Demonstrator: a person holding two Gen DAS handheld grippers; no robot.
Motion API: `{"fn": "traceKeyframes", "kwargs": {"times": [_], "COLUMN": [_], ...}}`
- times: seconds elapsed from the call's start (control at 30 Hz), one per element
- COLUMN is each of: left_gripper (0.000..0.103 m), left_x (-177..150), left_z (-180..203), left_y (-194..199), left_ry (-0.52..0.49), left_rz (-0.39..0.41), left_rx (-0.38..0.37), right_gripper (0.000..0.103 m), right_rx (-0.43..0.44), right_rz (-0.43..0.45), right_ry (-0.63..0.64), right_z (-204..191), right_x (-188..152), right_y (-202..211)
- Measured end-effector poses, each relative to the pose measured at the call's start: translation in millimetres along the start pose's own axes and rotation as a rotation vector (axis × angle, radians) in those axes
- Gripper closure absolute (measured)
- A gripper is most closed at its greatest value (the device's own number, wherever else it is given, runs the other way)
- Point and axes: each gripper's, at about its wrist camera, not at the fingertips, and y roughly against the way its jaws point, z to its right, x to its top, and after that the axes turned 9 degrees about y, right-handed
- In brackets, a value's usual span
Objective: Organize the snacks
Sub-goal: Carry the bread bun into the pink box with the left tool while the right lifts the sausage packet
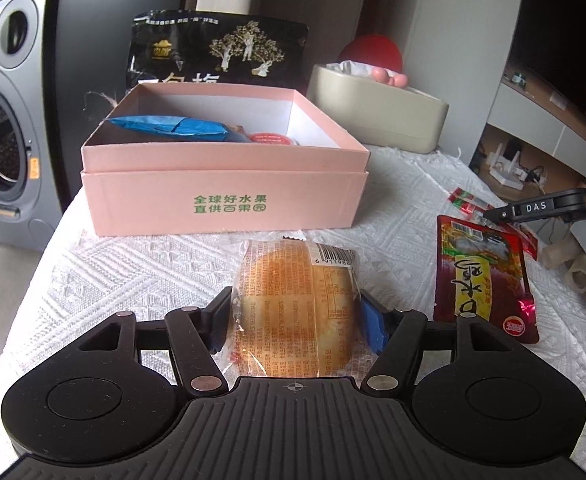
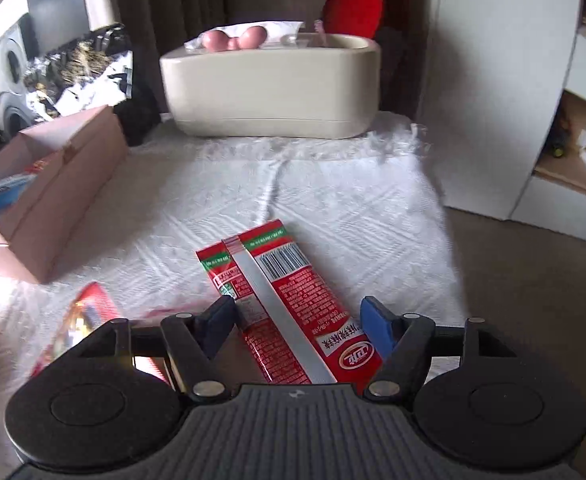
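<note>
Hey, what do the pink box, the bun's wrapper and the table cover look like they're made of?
Pink box: seemingly matte paperboard, with flat folded walls, crisp edges and printed green lettering.
Bun wrapper: thin clear plastic film, glossy and crinkled, with the bun visible through the print.
Table cover: white textile, probably quilted or woven cotton, with a raised geometric pattern and a fringed far edge.

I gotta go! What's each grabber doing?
Left gripper: shut on the bun packet.
Right gripper: open around the red snack packets.

Bare cloth point(image 2: 333, 200) is lying open toward the cream bin point(image 2: 271, 88); the pink box point(image 1: 225, 196) is blocking the left gripper's point(image 1: 295, 320) forward path.
</note>
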Motion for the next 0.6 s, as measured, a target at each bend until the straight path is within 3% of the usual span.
{"fn": "traceKeyframes", "kwargs": {"times": [0.03, 0.2, 0.3, 0.37, 0.43, 0.53, 0.6], "left_gripper": [0.034, 0.034, 0.034, 0.034, 0.034, 0.034, 0.034], "left_x": [0, -2, -2, -3, -3, -3, -3], "left_z": [0, 3, 6, 6, 5, 5, 6], "left_y": [0, 0, -1, -1, -1, -1, -2], "left_ry": [0.000, -0.014, -0.024, -0.026, -0.024, -0.023, -0.027], "left_rz": [0.000, 0.004, 0.004, 0.005, 0.007, 0.008, 0.008], "left_rx": [0.001, 0.016, 0.025, 0.028, 0.027, 0.026, 0.030], "right_gripper": [0.034, 0.034, 0.031, 0.027, 0.025, 0.028, 0.029], "right_rx": [-0.025, 0.045, 0.051, 0.057, 0.108, 0.293, 0.278], "right_rz": [0.015, 0.046, 0.035, -0.018, -0.022, -0.038, -0.018], "right_ry": [0.019, 0.090, 0.050, -0.013, -0.086, -0.100, -0.127], "right_z": [-1, 0, 14, 26, 30, 27, 24], "right_x": [-3, -8, -3, -4, -7, -9, -8], "right_y": [4, 16, 5, -9, -5, 10, 16]}}
